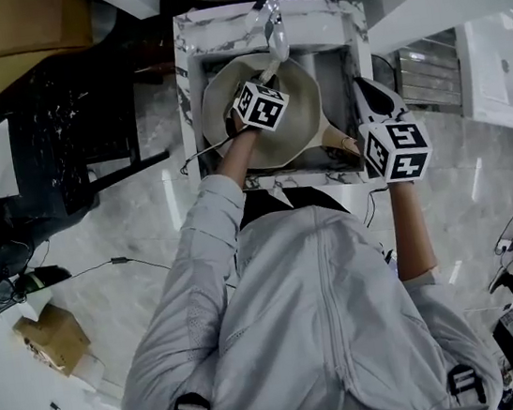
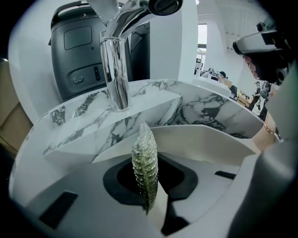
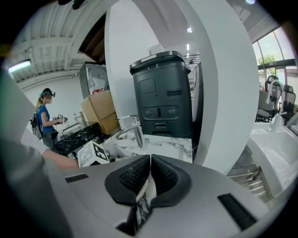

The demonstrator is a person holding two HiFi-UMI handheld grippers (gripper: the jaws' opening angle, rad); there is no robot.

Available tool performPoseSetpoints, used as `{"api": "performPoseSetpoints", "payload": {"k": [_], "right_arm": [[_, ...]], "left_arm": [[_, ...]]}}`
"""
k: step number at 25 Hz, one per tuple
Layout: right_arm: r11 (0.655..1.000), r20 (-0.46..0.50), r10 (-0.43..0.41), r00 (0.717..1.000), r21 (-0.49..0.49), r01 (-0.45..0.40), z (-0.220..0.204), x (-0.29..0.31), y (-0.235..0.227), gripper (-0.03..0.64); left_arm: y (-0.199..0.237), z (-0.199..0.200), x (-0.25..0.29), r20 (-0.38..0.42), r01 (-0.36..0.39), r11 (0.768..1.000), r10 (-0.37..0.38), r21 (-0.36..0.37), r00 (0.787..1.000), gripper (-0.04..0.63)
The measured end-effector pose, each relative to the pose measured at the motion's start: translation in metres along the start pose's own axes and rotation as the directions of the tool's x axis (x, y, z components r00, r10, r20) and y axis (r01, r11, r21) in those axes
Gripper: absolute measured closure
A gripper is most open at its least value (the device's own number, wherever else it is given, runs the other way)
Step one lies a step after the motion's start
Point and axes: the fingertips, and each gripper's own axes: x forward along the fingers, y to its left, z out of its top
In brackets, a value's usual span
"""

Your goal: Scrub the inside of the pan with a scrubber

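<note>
A beige pan [image 1: 303, 98] lies tilted in the marble sink [image 1: 189, 76], its handle [image 1: 339, 139] pointing toward the front right corner. My left gripper [image 1: 267, 75] hangs over the pan's inside, near the faucet, shut on a green-silver mesh scrubber [image 2: 145, 162] that stands edge-on between its jaws. The pan's pale rim [image 2: 209, 137] curves just beyond the left gripper [image 2: 145, 158]. My right gripper [image 1: 372, 96] is at the sink's right edge, apart from the handle, with its jaws shut and nothing clearly held in them [image 3: 149, 160].
A chrome faucet [image 2: 114, 69] rises from the marble back ledge [image 2: 153, 100], right ahead of the scrubber. A dark bin [image 3: 160, 93] stands behind the sink. Cardboard boxes [image 1: 24, 33] and a black table [image 1: 57, 133] sit left. A person [image 3: 43, 118] stands far left.
</note>
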Motion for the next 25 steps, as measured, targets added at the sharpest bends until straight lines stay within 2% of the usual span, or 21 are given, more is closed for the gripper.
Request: {"api": "performPoseSetpoints", "payload": {"k": [13, 18, 25], "right_arm": [[1.000, -0.025, -0.001, 1.000, 0.022, 0.001, -0.016, -0.001, -0.004, 0.580], [1.000, -0.032, -0.007, 0.999, 0.018, 0.008, -0.019, -0.002, -0.007, 0.580], [0.999, -0.034, -0.018, 0.999, 0.030, 0.019, -0.023, -0.006, -0.012, 0.580]], "left_arm": [[-0.046, 0.008, 0.002, 0.023, 0.125, 0.989, -0.127, 0.078, 0.992, 0.526], [-0.066, 0.010, 0.001, 0.016, 0.204, 0.970, -0.208, 0.129, 0.978, 0.526], [-0.094, 0.010, -0.003, 0.011, 0.315, 0.930, -0.323, 0.189, 0.946, 0.526]]}}
